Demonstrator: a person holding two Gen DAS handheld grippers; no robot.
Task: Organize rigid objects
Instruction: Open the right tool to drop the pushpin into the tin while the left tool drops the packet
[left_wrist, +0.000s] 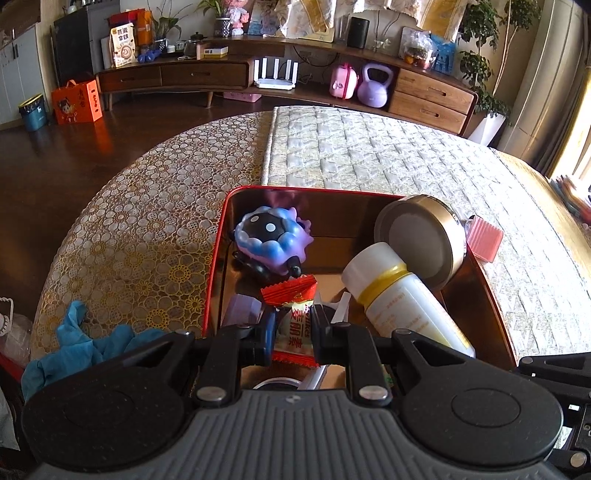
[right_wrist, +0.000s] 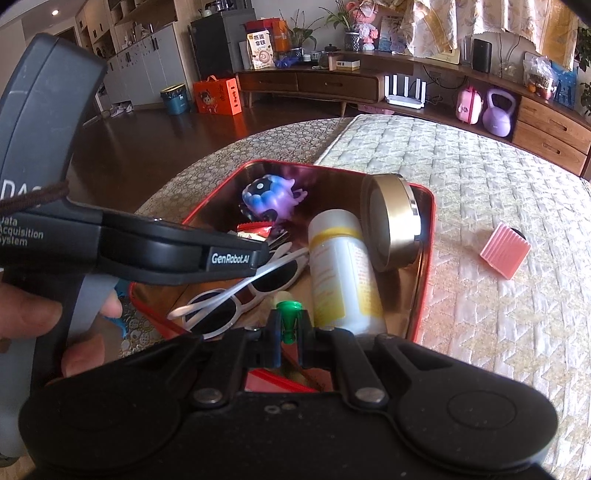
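Note:
A red tin box (left_wrist: 216, 258) (right_wrist: 424, 266) sits on the table and holds a blue-purple toy figure (left_wrist: 271, 240) (right_wrist: 267, 199), a white bottle with a yellow band (left_wrist: 402, 299) (right_wrist: 340, 269), a round gold-rimmed tin (left_wrist: 424, 240) (right_wrist: 391, 221) and white sunglasses (right_wrist: 240, 295). My left gripper (left_wrist: 293, 332) is shut on a red candy packet (left_wrist: 295, 317) above the box. My right gripper (right_wrist: 288, 332) is shut on a small green piece (right_wrist: 289, 314) over the box's near edge. The left gripper body (right_wrist: 147, 251) reaches in from the left in the right wrist view.
A pink ribbed block (left_wrist: 484, 240) (right_wrist: 504, 254) lies on the quilted mat (left_wrist: 369, 155) to the right of the box. A blue glove (left_wrist: 85, 339) lies at the table's left edge. A low wooden cabinet (left_wrist: 184, 77) stands beyond the table.

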